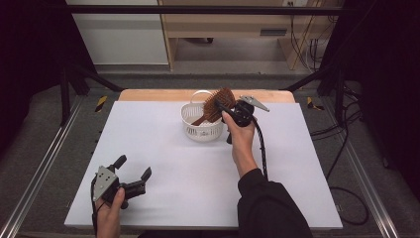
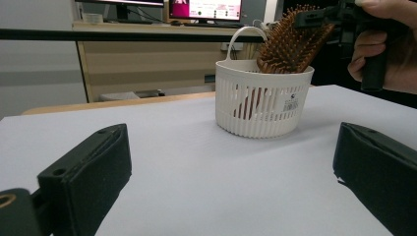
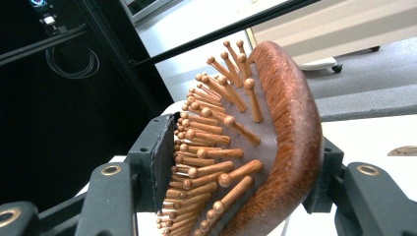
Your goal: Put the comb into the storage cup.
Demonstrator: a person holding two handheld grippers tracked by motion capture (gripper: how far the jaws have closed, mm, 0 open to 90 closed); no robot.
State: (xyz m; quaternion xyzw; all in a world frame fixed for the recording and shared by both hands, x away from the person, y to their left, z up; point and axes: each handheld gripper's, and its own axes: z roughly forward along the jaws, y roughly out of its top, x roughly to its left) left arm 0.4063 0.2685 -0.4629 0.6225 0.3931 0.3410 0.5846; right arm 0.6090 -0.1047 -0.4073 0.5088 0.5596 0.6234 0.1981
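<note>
While the basket (image 1: 202,121) sits near the far edge of the table (image 1: 163,148), just right of centre, wide bare surface lies open to its left, right and near side. One brush (image 1: 218,105) stands tilted in that one basket, handle down inside, its bristled head above the rim. From the right, the right gripper (image 1: 224,110) reaches in, forearm stretched away from the person, jaws pinching the brush head, one on the bristles, one on the wooden back. At the near left corner the left gripper (image 1: 132,167) rests low, jaws spread wide, pointing toward the basket, well apart from it
</note>
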